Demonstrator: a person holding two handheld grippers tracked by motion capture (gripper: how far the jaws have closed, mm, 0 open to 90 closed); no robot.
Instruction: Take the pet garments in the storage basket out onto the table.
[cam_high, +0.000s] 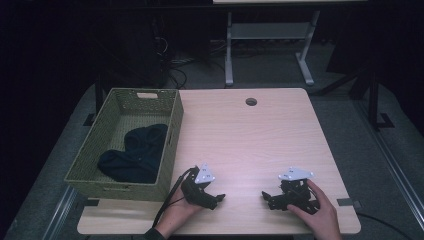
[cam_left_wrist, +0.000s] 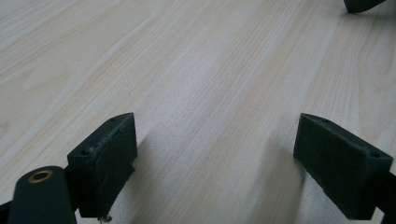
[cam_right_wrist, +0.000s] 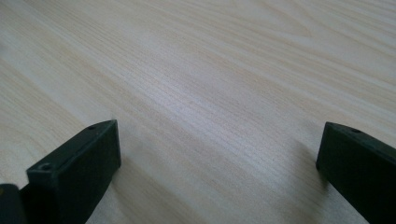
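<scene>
Both grippers rest low on the light wooden table (cam_high: 250, 135) near its front edge, each held by a hand. My left gripper (cam_high: 219, 198) points right, and in the left gripper view (cam_left_wrist: 215, 163) its black jaws stand wide apart over bare wood, so it is open. My right gripper (cam_high: 266, 196) points left toward it; its own view (cam_right_wrist: 219, 168) also has the jaws far apart with nothing between them, open. A dark tip of the right gripper (cam_left_wrist: 362, 4) peeks in at the top right of the left gripper view.
A green woven basket (cam_high: 172, 145) stands on the table's left side with a dark navy cloth (cam_high: 135, 152) bundled inside. A round cable hole (cam_high: 251, 101) sits near the far edge. Beyond the table are a white desk frame (cam_high: 267, 40) and dark floor.
</scene>
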